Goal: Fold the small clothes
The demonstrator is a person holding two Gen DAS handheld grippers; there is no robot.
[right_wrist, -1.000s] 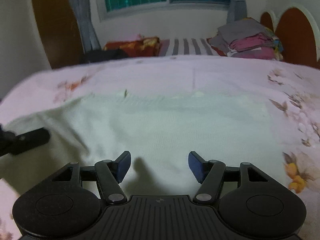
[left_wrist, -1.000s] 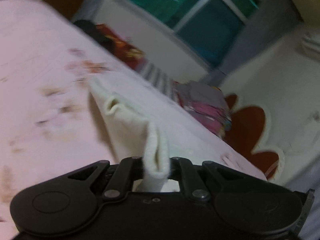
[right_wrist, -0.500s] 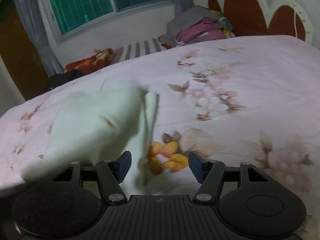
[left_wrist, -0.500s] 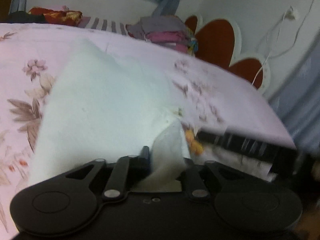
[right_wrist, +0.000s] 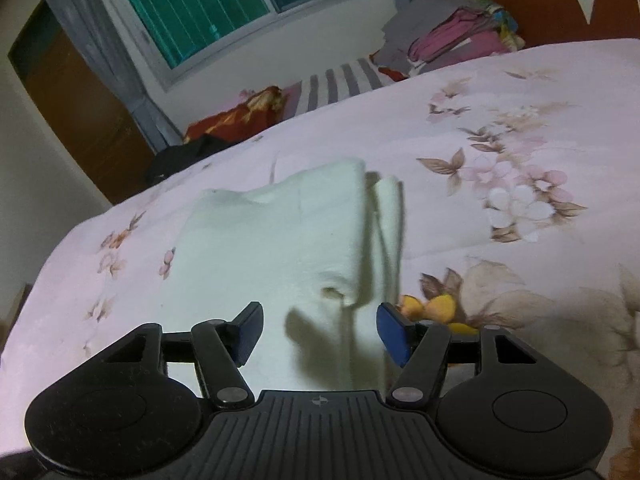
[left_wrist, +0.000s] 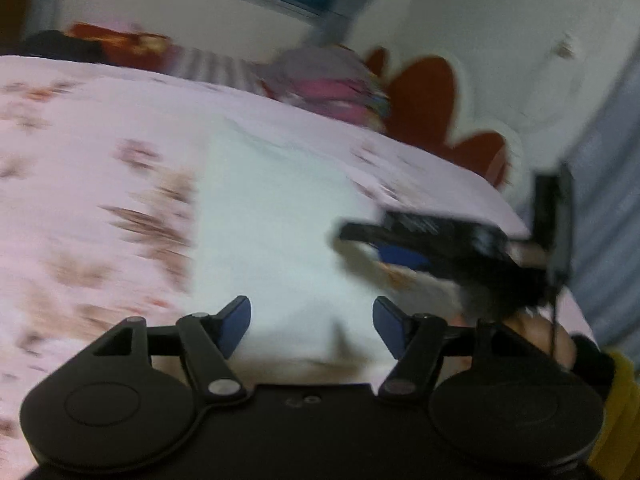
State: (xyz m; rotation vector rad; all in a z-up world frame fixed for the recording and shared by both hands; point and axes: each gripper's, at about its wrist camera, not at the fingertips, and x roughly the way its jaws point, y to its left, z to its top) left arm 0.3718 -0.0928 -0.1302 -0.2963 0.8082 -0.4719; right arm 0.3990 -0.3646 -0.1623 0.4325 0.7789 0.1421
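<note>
Both grippers, left [left_wrist: 311,330] and right [right_wrist: 319,332], have fingers apart, holding nothing. Our cloth [right_wrist: 276,248] lies folded on the bed [right_wrist: 520,128], one strip poking out right. We should tuck that strip under, then press the layers flat.

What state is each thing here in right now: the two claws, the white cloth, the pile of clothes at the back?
Left claw: open, holding nothing, over the white cloth.
Right claw: open, holding nothing, at the cloth's near edge.
White cloth: lying folded over on the floral bedspread, a narrower layer showing along its right side.
Clothes pile: stacked at the far edge of the bed.
</note>
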